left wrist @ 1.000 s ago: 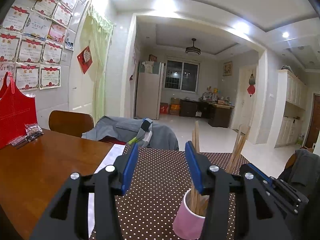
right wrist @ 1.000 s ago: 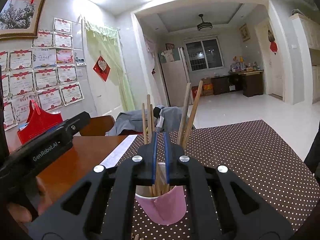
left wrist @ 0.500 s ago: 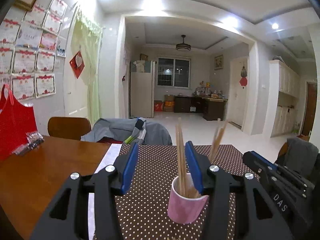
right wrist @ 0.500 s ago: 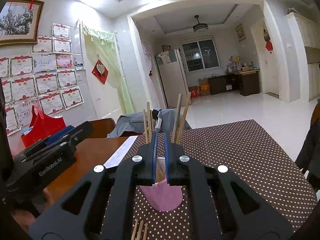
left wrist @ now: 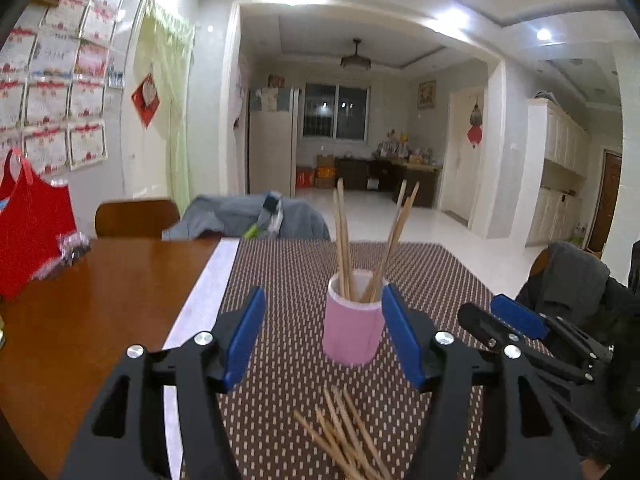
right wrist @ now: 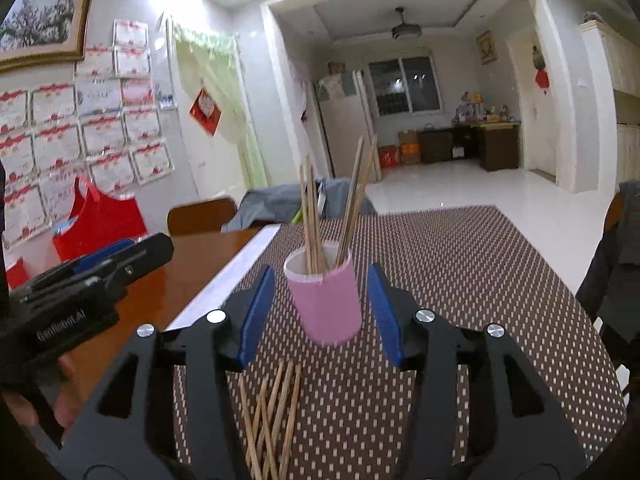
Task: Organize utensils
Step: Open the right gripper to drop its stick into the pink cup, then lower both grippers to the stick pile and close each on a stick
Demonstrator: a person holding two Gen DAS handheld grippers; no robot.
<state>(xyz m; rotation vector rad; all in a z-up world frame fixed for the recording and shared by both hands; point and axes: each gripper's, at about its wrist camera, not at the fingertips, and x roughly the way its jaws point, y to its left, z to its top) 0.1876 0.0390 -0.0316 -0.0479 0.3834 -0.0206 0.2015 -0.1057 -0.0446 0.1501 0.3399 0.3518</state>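
Note:
A pink cup [left wrist: 352, 320] stands upright on the brown dotted mat [left wrist: 432, 276] and holds several wooden chopsticks [left wrist: 342, 240]. It also shows in the right wrist view [right wrist: 325, 300] with its chopsticks [right wrist: 312, 216]. More loose chopsticks [left wrist: 340, 436] lie on the mat in front of the cup, also seen from the right wrist [right wrist: 272, 412]. My left gripper [left wrist: 324, 340] is open and empty, just short of the cup. My right gripper [right wrist: 320, 316] is open and empty, its blue pads either side of the cup without touching it.
The wooden table [left wrist: 80, 312] extends left, with a red bag [left wrist: 32, 232] and small packets [left wrist: 72, 244] on it. A chair with grey clothing [left wrist: 244, 220] stands behind the table. A white strip [left wrist: 208, 292] borders the mat's left edge.
Both grippers pulled back and down from the cup. My right gripper went from shut to open. The loose chopsticks on the mat came into view.

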